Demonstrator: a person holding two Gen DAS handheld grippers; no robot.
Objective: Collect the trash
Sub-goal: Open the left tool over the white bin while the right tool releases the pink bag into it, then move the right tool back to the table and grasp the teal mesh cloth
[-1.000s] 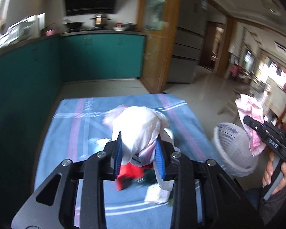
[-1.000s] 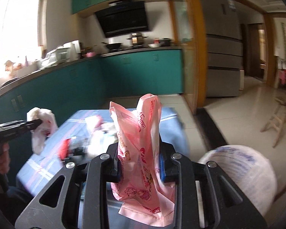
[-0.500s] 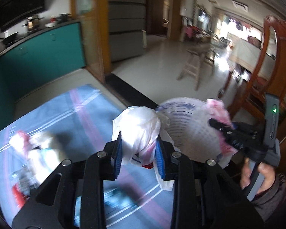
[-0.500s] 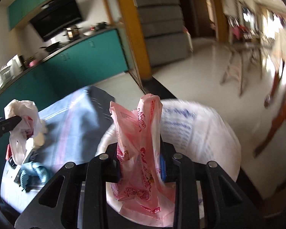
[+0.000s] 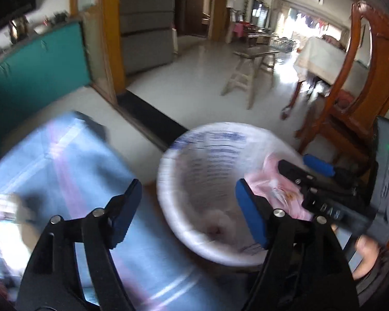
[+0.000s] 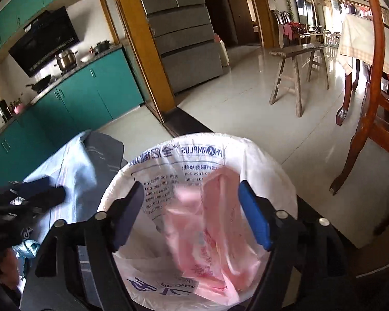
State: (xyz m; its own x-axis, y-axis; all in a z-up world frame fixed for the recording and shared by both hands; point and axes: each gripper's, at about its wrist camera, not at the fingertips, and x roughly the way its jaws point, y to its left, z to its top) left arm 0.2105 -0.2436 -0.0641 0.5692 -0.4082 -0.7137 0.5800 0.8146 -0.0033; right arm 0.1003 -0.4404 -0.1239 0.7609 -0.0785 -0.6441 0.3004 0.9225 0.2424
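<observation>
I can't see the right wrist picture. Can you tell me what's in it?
The right gripper, its jaws opening, hangs over a white-lined trash bin as a pink plastic bag drops in, free of the pads. A blue cloth-covered table sits left.

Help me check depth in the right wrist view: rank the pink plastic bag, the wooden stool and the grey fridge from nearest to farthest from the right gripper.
1. Pink plastic bag: between the opening jaws of the right gripper, dropping into the lined bin.
2. Wooden stool: right of centre, out on the tiled floor.
3. Grey fridge: top centre, beyond the doorway.
</observation>
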